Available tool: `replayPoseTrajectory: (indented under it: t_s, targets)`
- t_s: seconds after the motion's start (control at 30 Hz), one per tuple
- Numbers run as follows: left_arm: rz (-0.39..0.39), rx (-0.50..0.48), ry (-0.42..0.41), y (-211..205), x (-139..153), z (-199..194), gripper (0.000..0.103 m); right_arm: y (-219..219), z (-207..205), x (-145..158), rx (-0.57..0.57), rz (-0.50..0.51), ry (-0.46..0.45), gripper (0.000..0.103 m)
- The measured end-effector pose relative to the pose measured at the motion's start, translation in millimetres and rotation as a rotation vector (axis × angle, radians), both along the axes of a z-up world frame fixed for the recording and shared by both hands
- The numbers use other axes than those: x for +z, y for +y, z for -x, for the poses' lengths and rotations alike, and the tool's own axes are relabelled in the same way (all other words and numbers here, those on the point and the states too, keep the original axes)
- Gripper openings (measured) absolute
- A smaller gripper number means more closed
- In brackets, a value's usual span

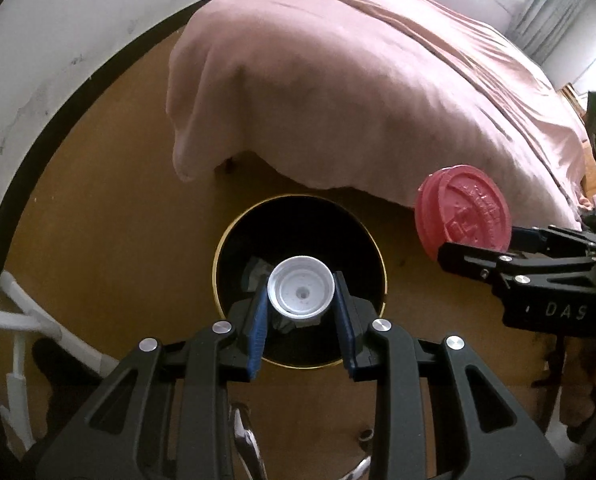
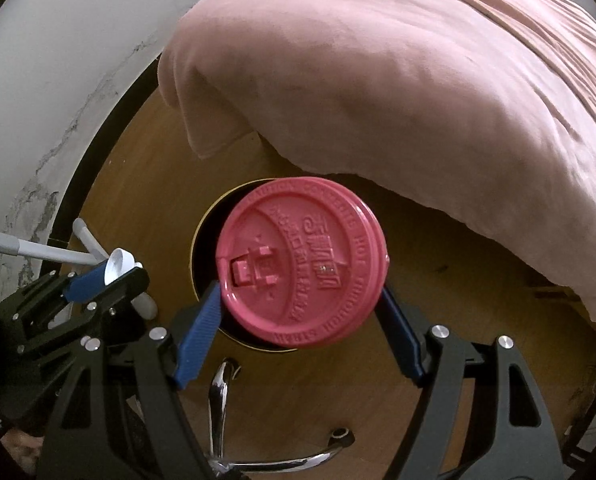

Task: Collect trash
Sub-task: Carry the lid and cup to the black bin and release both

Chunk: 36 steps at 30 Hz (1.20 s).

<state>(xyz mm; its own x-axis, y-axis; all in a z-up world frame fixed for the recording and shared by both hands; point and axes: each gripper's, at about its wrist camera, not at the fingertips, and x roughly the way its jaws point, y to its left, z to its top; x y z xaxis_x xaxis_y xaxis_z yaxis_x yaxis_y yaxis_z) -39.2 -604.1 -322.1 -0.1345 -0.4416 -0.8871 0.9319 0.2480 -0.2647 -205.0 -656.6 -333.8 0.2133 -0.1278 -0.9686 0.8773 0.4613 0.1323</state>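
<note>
A round black bin with a gold rim (image 1: 222, 240) stands on the wooden floor, some trash showing in its dark inside. My left gripper (image 1: 301, 296) hangs right over its mouth, shut on a small white bottle cap (image 1: 301, 290) held between the blue pads. My right gripper (image 2: 302, 276) is shut on a pink cup lid (image 2: 304, 262), gripped by its edges above the bin's rim (image 2: 202, 220). In the left wrist view the pink lid (image 1: 462, 212) and the right gripper (image 1: 478, 250) sit to the right of the bin. The right wrist view shows the left gripper (image 2: 112, 276) with the white cap (image 2: 118, 266) at lower left.
A bed under a pink duvet (image 1: 358, 80) overhangs the floor just behind the bin. A white wall (image 1: 38, 60) with a black skirting curves along the left. White tube legs (image 1: 22, 316) stand at lower left, and chrome chair legs (image 2: 222, 396) lie below the grippers.
</note>
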Motion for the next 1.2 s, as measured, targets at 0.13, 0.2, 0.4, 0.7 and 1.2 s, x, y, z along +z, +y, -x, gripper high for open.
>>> replayPoseTrajectory:
  t_s: [0.13,0.2,0.4,0.7,1.2]
  targets:
    - [-0.004,-0.008,-0.006,1.8,-1.1,3.1,0.039,-3.6,2.9,-0.5,0.004,0.000,-0.005,0.074]
    - [0.002,-0.002,-0.007,2.2,0.5,2.0,0.046,-5.6,2.7,-1.0,0.006,0.000,-0.007,0.074]
    - [0.014,0.036,0.011,9.6,2.6,-4.0,0.053,-9.3,0.0,-3.6,0.014,-0.006,-0.012,0.074]
    - [0.024,0.061,0.018,17.9,7.2,-8.5,0.068,-14.9,0.0,-2.6,0.022,-0.014,-0.036,0.077]
    - [0.144,0.046,-0.119,46.9,74.7,2.4,0.087,1.1,-4.0,87.4,0.036,0.229,-0.058,0.085]
